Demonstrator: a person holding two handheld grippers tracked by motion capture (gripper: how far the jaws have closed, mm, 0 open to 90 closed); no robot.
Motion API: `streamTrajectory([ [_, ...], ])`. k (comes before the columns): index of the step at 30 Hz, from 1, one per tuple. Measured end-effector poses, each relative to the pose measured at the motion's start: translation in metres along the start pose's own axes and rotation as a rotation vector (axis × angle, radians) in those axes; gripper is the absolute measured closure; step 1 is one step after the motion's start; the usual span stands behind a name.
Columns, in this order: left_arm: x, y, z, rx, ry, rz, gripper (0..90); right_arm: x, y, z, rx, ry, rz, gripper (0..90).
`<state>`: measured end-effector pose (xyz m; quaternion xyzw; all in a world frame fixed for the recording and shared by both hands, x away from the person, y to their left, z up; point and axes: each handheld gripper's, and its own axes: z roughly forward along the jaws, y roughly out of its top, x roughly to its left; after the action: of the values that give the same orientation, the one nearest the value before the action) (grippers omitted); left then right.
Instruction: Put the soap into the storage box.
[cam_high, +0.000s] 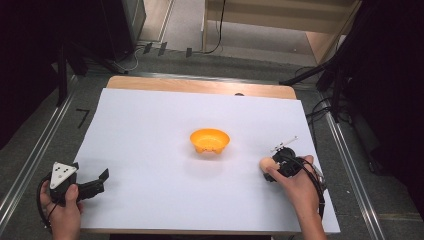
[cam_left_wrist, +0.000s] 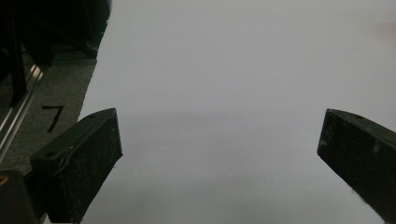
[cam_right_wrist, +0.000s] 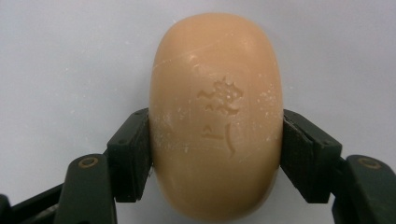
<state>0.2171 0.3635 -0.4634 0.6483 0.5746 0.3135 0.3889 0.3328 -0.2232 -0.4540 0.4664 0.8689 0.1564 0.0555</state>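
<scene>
the right gripper (cam_right_wrist: 215, 154) grips the soap (cam_right_wrist: 217, 112) at its sides; the left gripper (cam_left_wrist: 219, 154) gapes empty. lift gently, then carry it level to the bowl (cam_high: 210, 140).

A tan oval bar of soap (cam_right_wrist: 217, 116) — smooth, with a faint stamped mark on its upper face — lies flat on the white tabletop (cam_high: 150, 145) near its right front edge, pinched across its width between the right gripper's (cam_right_wrist: 216, 154) black fingers (cam_right_wrist: 130, 154).

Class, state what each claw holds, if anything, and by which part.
The right claw grips the tan soap bar across its two long sides. The left claw is open, holding nothing.
</scene>
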Motion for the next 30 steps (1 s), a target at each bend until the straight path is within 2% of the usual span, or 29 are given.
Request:
streamTrajectory([
  [5,0.0,0.0,0.0,0.004,-0.004,0.004,0.1,0.0,-0.001,-0.004,-0.033,0.036,-0.052,33.5],
  [7,0.0,0.0,0.0,0.005,-0.002,0.007,0.1,0.002,0.002,-0.008,-0.031,0.044,-0.094,33.5],
  [10,0.0,0.0,0.0,0.003,-0.002,0.005,0.1,0.004,0.008,-0.013,-0.033,0.052,-0.126,33.5],
  [11,0.0,0.0,0.0,0.003,-0.001,0.006,0.1,0.004,0.012,-0.017,-0.048,0.054,-0.141,33.5],
  [15,-0.001,0.0,0.0,0.003,0.002,0.013,0.1,0.005,0.02,-0.023,-0.056,0.042,-0.177,33.5],
  [20,-0.001,0.0,0.0,-0.005,-0.002,0.012,0.1,0.01,0.039,-0.034,-0.074,0.039,-0.249,33.5],
  [24,-0.001,0.0,-0.001,-0.008,0.0,0.012,0.1,0.013,0.048,-0.036,-0.078,0.034,-0.281,33.5],
  [26,-0.001,-0.001,-0.001,-0.01,0.001,0.013,0.1,0.017,0.055,-0.038,-0.084,0.009,-0.301,33.5],
  [30,-0.001,-0.001,-0.001,-0.013,0.001,0.017,0.1,0.022,0.067,-0.039,-0.085,0.02,-0.34,33.5],
])
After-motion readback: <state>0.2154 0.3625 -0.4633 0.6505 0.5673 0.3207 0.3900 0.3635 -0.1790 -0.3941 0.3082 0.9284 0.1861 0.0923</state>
